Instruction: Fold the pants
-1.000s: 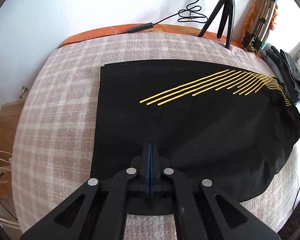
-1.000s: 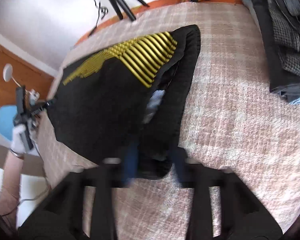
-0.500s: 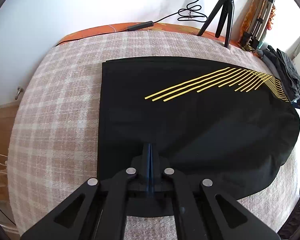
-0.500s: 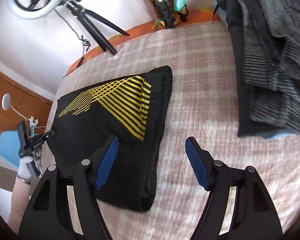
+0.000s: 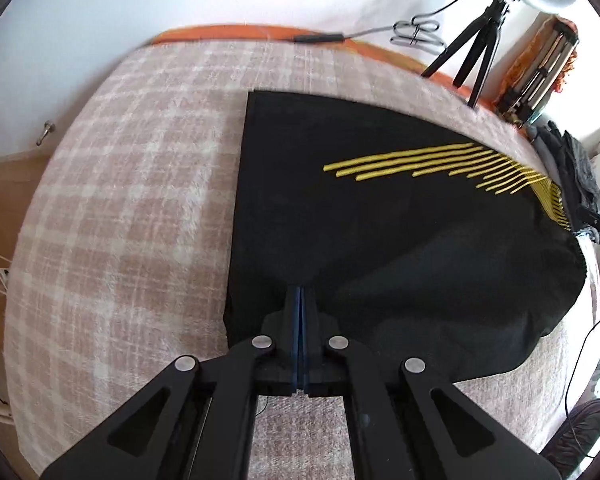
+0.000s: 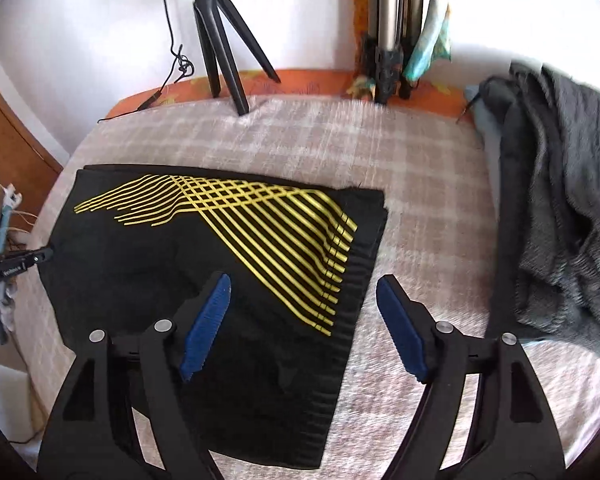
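Black pants with yellow stripes lie flat on the plaid bed cover. My left gripper is shut on the near edge of the pants at their left end. In the right wrist view the pants lie spread out, waistband end to the right. My right gripper is open and empty, above the waistband end, its blue pads wide apart.
A pile of grey clothes lies at the right of the bed. A black tripod and folded stands are at the back edge by the wall. The left gripper shows at the pants' left end.
My right gripper let go of the waistband end, opened and pulled back upward. The pants now lie flat. The left gripper stays shut on the pants.
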Demonstrator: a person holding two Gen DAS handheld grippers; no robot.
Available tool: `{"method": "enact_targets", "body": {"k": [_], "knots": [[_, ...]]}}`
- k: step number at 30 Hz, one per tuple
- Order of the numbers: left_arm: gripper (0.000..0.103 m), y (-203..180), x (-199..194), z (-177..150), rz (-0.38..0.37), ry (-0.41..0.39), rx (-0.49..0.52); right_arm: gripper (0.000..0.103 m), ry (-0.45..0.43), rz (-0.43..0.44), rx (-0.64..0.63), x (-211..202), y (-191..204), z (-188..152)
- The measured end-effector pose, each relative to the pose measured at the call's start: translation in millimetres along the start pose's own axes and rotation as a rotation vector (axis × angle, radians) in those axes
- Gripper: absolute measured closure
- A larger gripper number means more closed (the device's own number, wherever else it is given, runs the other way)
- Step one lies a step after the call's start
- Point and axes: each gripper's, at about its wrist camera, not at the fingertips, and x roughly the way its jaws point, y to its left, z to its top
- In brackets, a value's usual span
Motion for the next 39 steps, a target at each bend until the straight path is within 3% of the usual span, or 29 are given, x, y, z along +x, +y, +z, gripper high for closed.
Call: {"method": "enact_targets", "body": {"k": [7, 14, 15, 17, 18, 19, 22, 25, 27, 29, 31, 35, 39], "knots": [[0.103, -2.1, 1.2, 2.4, -0.002, -0.013, 0.017, 0.025, 0.017, 0.055, 0.182, 22.2, -50.2, 3.0], [0.103, 13.0, -7.6, -5.4, -0.052, -0.049, -0.005, 0.027, -0.049, 0.102, 0.196, 28.2, -51.3, 13.2], [0.103, 13.9, -8.2, -5.7, -0.055, -0.052, -0.005, 0.032, -0.053, 0.102, 0.181, 29.5, -46.7, 15.3], [0.103, 13.3, -7.9, -4.8, -0.054, -0.054, -0.004, 0.065, -0.042, 0.093, 0.164, 33.5, -39.3, 18.7], [0.103, 11.8, -7.3, -3.8, -0.051, -0.056, -0.001, 0.069, -0.047, 0.079, 0.163, 34.2, -37.0, 19.5], [0.103, 11.1, -7.1, -3.4, -0.049, -0.058, 0.003, 0.079, -0.041, 0.098, 0.167, 35.4, -36.3, 20.3], [0.103, 8.1, -6.3, -2.5, -0.043, -0.066, 0.017, 0.082, -0.043, 0.134, 0.195, 32.7, -39.4, 20.1], [0.103, 3.5, -6.7, -3.3, -0.027, -0.078, 0.038, 0.081, -0.07, 0.186, 0.231, 22.2, -45.2, 16.1], [0.103, 0.7, -6.6, -3.0, -0.014, -0.083, 0.048, 0.076, -0.034, 0.181, 0.237, 19.2, -47.3, 10.1], [0.103, -0.6, -6.5, -2.2, -0.007, -0.082, 0.057, 0.052, -0.004, 0.205, 0.251, 15.6, -50.4, 0.0], [0.103, -1.4, -7.6, -1.0, -0.003, -0.082, 0.058, 0.046, -0.002, 0.226, 0.265, 8.0, -52.9, -12.7], [0.103, -9.9, -18.5, -0.1, 0.014, -0.116, 0.084, 0.046, 0.034, 0.265, 0.251, 8.3, -50.5, -37.1], [0.103, -22.6, -30.3, 3.1, -0.009, -0.145, 0.104, 0.046, -0.036, 0.191, 0.126, 8.9, -25.6, -44.1]]}}
